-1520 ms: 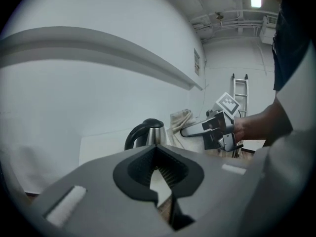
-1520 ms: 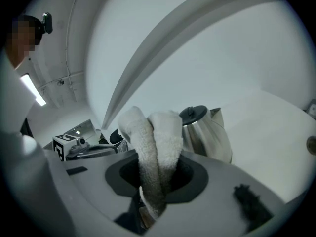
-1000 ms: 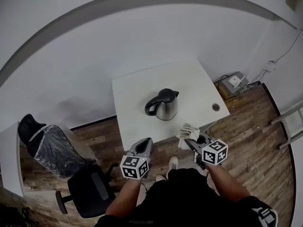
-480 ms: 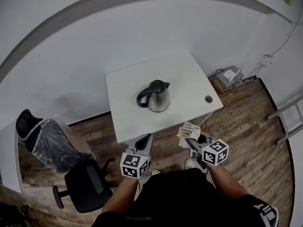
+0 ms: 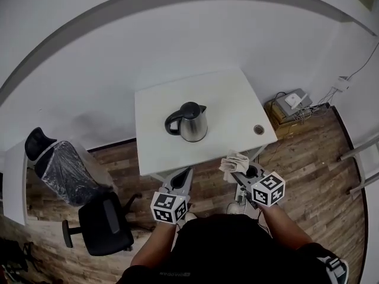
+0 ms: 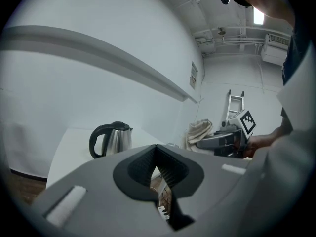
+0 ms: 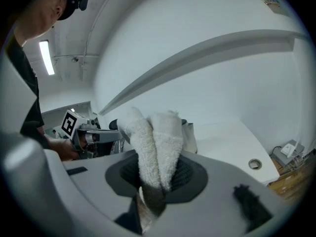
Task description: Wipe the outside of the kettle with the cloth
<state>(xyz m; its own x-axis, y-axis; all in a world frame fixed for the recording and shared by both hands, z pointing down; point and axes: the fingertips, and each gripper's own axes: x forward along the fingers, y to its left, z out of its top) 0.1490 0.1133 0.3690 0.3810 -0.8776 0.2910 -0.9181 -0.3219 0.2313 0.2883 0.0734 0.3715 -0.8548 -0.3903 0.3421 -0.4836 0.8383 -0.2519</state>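
Steel kettle point(image 5: 188, 122), black-handled, upright on white table point(image 5: 237, 96) — pale cloth point(image 5: 234, 160) bunched in jaws of right gripper point(image 5: 235, 173)

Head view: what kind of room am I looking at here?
Likely an office or lab room: a square white table holding a stainless-steel electric kettle, a black swivel office chair, and brown wood-plank flooring.

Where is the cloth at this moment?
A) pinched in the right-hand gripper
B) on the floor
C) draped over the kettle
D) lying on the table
A: the right gripper view shows the cloth pinched between the jaws of the right gripper, while the kettle stands bare on the table.
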